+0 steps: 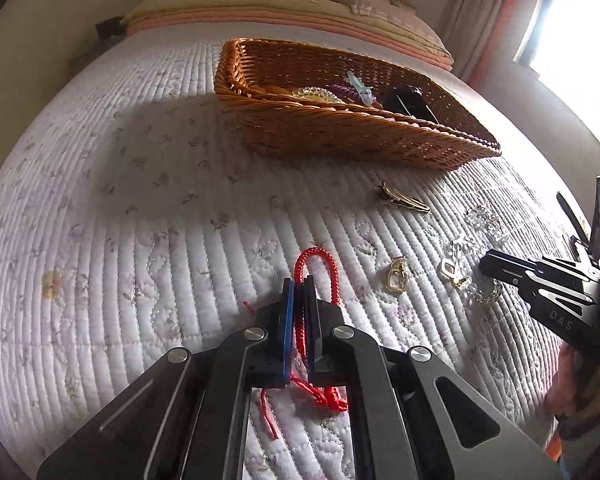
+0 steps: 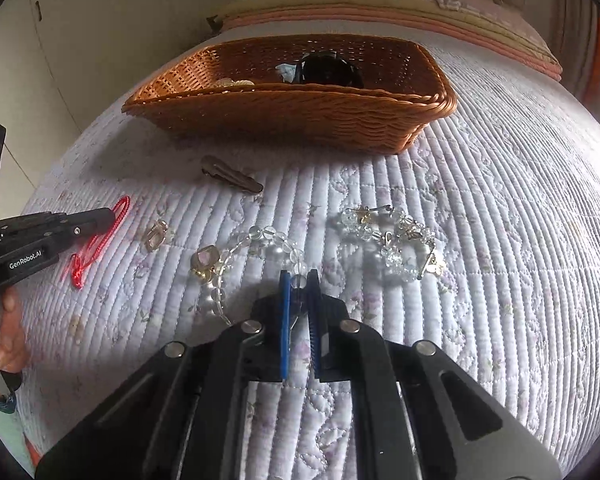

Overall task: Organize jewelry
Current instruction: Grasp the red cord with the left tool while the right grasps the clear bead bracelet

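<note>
On the quilted bed lies a red cord bracelet [image 1: 318, 264]; my left gripper [image 1: 299, 284] is shut on one side of its loop, and its knotted tails trail beneath the jaws. My right gripper [image 2: 299, 276] is shut on a bead of the clear bead bracelet [image 2: 268, 240], which curls to the left toward a gold clasp [image 2: 204, 264]. The right wrist view shows the left gripper [image 2: 104, 216] on the red bracelet [image 2: 116, 216] at the left. Beyond both stands a brown wicker basket [image 1: 340, 132] [image 2: 292, 120] holding several pieces of jewelry.
Loose on the quilt lie a bronze hair clip [image 2: 232, 178], a gold earring [image 2: 156, 234] and a crystal bracelet with gold charms [image 2: 392, 240]. Folded blankets [image 1: 260, 4] are stacked at the bed's head. A bright window [image 1: 576, 28] is at the right.
</note>
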### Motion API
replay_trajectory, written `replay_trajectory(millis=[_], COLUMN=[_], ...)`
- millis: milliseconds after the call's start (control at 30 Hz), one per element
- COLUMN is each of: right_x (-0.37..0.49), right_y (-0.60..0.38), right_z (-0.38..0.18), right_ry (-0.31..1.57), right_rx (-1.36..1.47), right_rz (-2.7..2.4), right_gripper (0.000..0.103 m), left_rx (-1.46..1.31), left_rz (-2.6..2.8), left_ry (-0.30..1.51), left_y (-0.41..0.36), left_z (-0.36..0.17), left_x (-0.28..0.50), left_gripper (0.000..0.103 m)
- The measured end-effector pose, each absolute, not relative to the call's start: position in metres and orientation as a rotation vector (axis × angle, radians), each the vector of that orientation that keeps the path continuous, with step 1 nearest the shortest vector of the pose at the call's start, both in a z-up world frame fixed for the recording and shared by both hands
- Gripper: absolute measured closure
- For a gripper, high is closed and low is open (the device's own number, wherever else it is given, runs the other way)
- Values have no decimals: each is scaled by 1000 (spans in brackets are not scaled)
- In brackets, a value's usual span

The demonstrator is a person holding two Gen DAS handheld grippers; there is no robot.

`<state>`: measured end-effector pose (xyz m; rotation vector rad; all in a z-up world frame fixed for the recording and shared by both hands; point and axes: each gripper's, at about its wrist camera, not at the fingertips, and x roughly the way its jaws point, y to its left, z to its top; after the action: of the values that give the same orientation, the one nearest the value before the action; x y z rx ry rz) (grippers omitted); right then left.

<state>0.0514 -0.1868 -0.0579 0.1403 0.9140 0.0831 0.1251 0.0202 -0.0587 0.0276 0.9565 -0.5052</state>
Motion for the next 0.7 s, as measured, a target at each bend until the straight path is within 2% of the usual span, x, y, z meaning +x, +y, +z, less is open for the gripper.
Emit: replay_trajectory(millis=[267, 467, 667, 700], right_x=[55, 67, 80, 80], right_y=[-190, -185, -172, -171], right_z=[-56, -57, -62, -62], right_ry=[925, 920, 913, 913], right_rx=[175, 176, 101, 98], right_rz=[83, 101, 76, 83], right_gripper=[94, 78, 79, 85], left_rx=[-4, -6, 1, 6], left_rz=[-508, -508, -504, -502], left_ry=[940, 930, 924, 922], left_y=[23, 25, 24, 23], left_z=[-62, -63, -63, -62], left_x=[124, 121, 119, 118], left_gripper=[100, 100, 100, 100])
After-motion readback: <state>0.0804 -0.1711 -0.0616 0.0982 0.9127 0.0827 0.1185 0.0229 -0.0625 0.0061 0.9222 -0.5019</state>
